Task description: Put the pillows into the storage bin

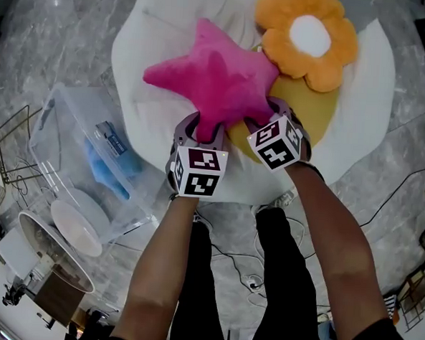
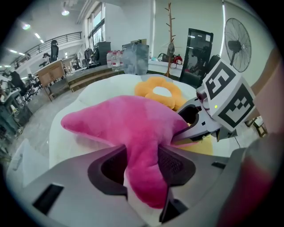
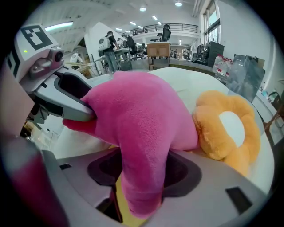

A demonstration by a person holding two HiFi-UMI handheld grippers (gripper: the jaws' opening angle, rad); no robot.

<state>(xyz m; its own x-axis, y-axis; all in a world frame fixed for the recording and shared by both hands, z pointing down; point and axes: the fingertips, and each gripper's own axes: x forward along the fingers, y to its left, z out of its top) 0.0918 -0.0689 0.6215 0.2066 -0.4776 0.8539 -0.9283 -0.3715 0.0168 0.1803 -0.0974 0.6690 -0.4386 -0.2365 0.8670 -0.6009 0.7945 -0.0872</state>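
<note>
Pillow (image 1: 217, 78) between left tool (image 1: 201, 127), right tool (image 1: 264, 116)

Star pillow (image 1: 211, 76) lies on the beanbag (image 1: 152, 36), bin (image 1: 54, 133) at left.

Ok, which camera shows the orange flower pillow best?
The head view: the orange flower pillow shows nearly whole from above, petals and white centre. The left gripper view catches its top behind the pink star pillow; the right gripper view shows it side-on, partly covered.

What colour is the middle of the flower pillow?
White, on the orange flower pillow; head view shows it best.
</note>
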